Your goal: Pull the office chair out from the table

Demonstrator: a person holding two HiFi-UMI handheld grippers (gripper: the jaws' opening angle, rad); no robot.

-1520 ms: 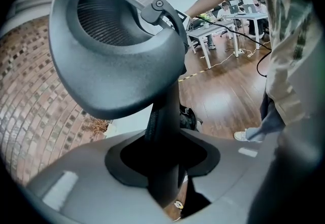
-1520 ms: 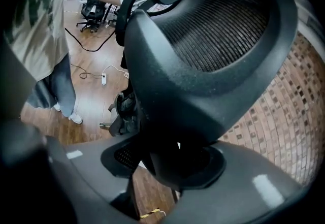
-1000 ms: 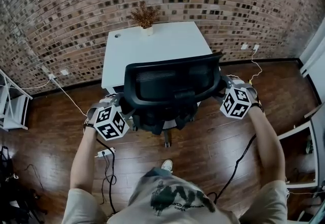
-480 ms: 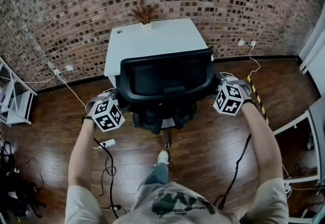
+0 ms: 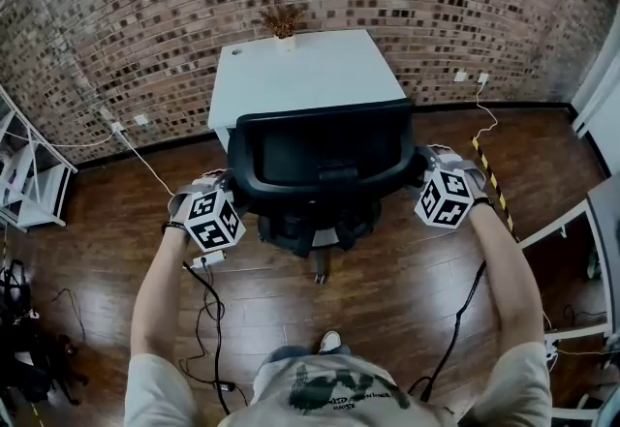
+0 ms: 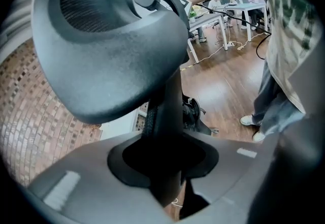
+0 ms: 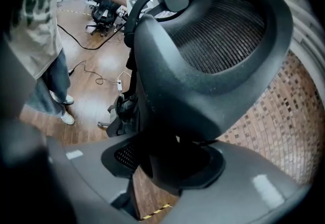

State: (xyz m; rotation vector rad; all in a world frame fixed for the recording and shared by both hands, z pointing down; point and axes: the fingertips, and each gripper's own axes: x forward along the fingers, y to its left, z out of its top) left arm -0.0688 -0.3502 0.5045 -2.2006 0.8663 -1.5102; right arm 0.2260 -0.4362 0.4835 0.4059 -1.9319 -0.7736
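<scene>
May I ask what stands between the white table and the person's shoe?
The black office chair, plus bare wooden floor before the shoe; the head view shows it.

Both arms stretch forward from the lower frame, the left arm [image 5: 158, 289] at lower left and the right arm [image 5: 506, 265] at lower right. The left hand-held gripper [image 5: 231, 200] and right hand-held gripper [image 5: 423, 173] tilt downward, each one's jaws clamped on a side edge of the office chair [image 5: 320, 149].
</scene>
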